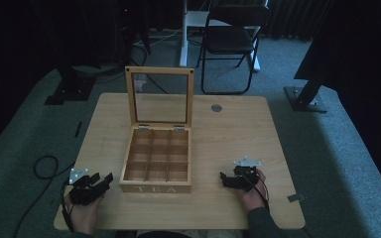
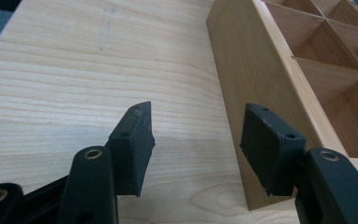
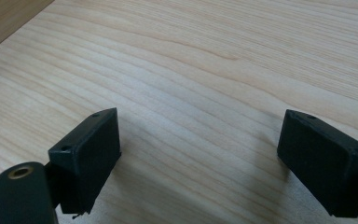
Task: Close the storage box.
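**Tea box open and empty, both hands waiting**

Tea box (image 1: 156, 163) sits mid-counter toward the near edge, its glass lid (image 1: 159, 96) standing upright and all nine compartments bare. The left hand-held gripper (image 1: 99, 181) rests near the counter's (image 1: 238, 124) near-left corner with jaws spread, just beside the box's left wall. The right hand-held gripper (image 1: 226, 179) lies toward the near-right edge, jaws equally wide, holding nothing. My worry is the lid: a careless nudge from either side could slam it shut or skid the light box across the smooth wood.
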